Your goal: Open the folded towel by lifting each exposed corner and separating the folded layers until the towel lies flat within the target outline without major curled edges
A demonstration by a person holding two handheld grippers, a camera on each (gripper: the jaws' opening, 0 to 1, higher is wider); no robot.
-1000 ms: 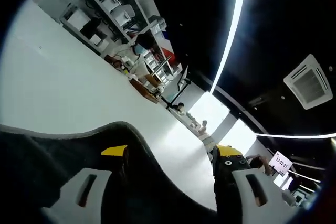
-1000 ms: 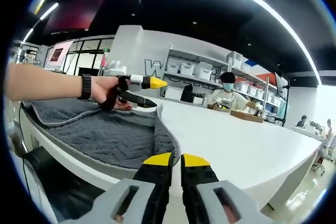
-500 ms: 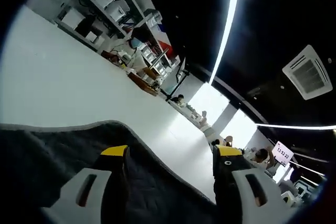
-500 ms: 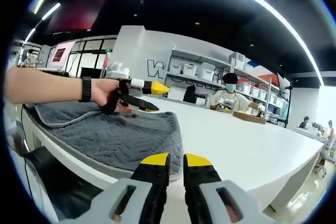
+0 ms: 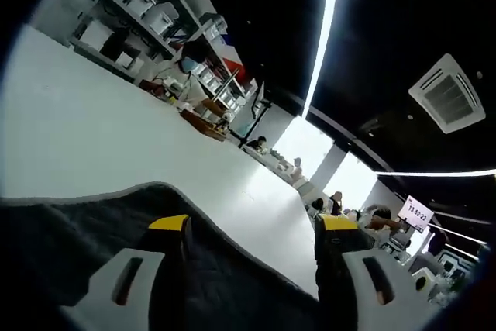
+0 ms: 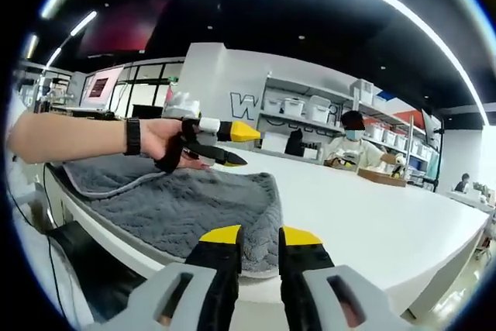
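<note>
1. Table [image 6: 403, 215]: big white top, runs away to the room's shelves. The towel lies on its near-left part, close to the front edge.
2. Towel [image 6: 194, 207]: dark grey, ribbed, light piping round the hem. In the right gripper view it lies spread w/ a rounded corner toward the camera, touching the table. On its far left side a second layer looks folded over, so prob. not fully open yet. No target outline visible, so can't judge the fit.
3. Left gripper [image 6: 225, 145]: seen in the right gripper view, held in a hand w/ a dark wristband, just over the towel's far side, pointing along the table to the right of the picture. Jaws apart w/ nothing between them. In its own view [image 5: 248, 226] the yellow-tipped jaws stand wide open, towel [image 5: 93, 222] under and between them, not pinched.
4. Right gripper [image 6: 260, 234]: jaws a narrow gap apart, not closed, holding nothing. It sits off the table's front edge, tips just short of the towel's near corner.
5. Key relation: the towel lies ahead and left of the right gripper, long axis running left-right across its view. The left gripper is nearer the folded layer; the right is nearer the loose near corner. My guess: the left takes the fold, the right steadies or smooths the corner.
</note>
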